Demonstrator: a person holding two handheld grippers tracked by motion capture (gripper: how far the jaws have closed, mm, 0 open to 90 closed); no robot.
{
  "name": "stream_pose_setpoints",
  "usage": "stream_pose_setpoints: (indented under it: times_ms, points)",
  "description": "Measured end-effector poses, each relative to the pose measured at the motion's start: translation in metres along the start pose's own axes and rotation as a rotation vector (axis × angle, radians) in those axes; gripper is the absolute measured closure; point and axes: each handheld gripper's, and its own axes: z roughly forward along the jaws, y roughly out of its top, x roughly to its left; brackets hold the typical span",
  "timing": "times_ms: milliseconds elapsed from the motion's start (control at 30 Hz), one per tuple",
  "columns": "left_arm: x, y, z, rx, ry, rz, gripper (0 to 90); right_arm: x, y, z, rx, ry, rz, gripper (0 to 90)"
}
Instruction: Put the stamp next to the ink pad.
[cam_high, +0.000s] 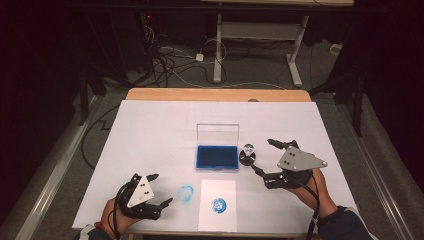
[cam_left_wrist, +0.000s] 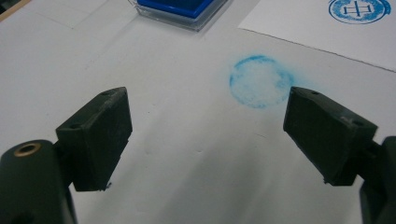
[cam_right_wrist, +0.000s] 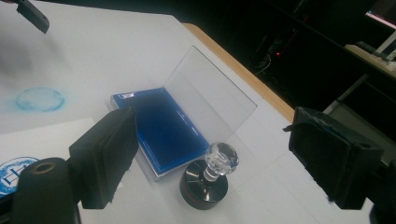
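Stamp (cam_right_wrist: 208, 179), w/ black round base & clear faceted knob, stands upright just right of the open blue ink pad (cam_high: 217, 156), near the right gripper (cam_high: 263, 157), whose jaws are spread wide w/ nothing between. Likely stiff & light, glassy knob prob slippery, so grip the thin neck or base sides. Left gripper (cam_high: 161, 189) also spread, empty, well left of the pad by a blue ring smudge (cam_left_wrist: 258, 81); stamped paper (cam_high: 217, 205) lies in front of the pad.
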Motion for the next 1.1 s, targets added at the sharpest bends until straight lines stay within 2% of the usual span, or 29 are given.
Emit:
stream_pose_setpoints:
  times_ms: [267,633,833,1100]
  points:
    - [0.0,0.0,0.0,0.002,-0.001,0.004,14.8,0.002,-0.006,-0.006,-0.002,0.003,-0.009,15.4]
    - [-0.002,0.0,0.001,0.007,-0.002,0.011,14.8,0.007,-0.018,-0.016,-0.019,-0.016,-0.016,15.4]
    - [-0.001,0.001,0.002,0.008,-0.003,0.009,14.8,0.009,-0.026,-0.02,-0.012,-0.031,-0.033,15.4]
    - [-0.001,0.001,0.003,0.011,-0.007,0.01,14.8,0.01,-0.039,-0.026,-0.002,-0.034,-0.024,15.4]
